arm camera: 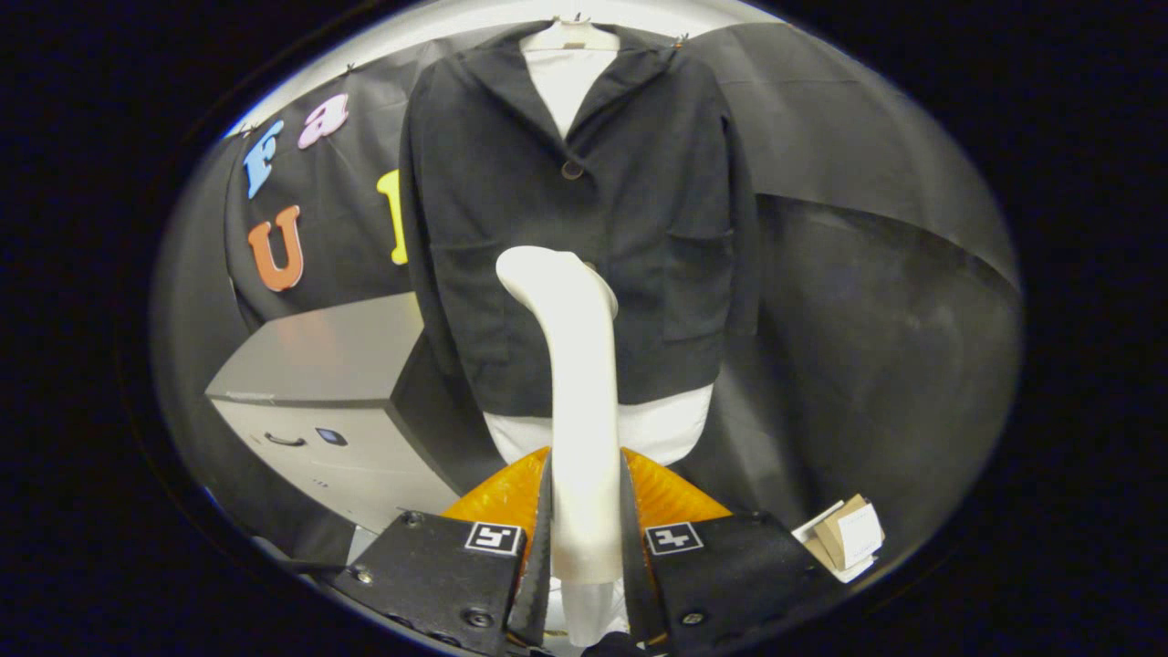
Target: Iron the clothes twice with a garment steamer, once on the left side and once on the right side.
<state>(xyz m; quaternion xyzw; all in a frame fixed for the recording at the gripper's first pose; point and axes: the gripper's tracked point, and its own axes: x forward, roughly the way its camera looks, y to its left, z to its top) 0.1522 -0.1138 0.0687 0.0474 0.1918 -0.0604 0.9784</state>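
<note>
A dark jacket [584,228] over a white shirt [566,78] hangs on a hanger straight ahead, beyond the fingers. My gripper [584,538] is shut on the white handle of the garment steamer [579,392], which rises upright between the fingers. The steamer's curved head faces the jacket's lower middle, near its front opening; whether it touches the cloth I cannot tell. An orange part of the steamer [497,497] shows behind the fingers on both sides of the handle. The shirt's white hem [666,429] hangs below the jacket.
A grey cabinet [319,383] with a drawer handle stands to the left of the jacket. A small cardboard box with paper [844,538] lies low on the right. Black cloth forms the wall behind.
</note>
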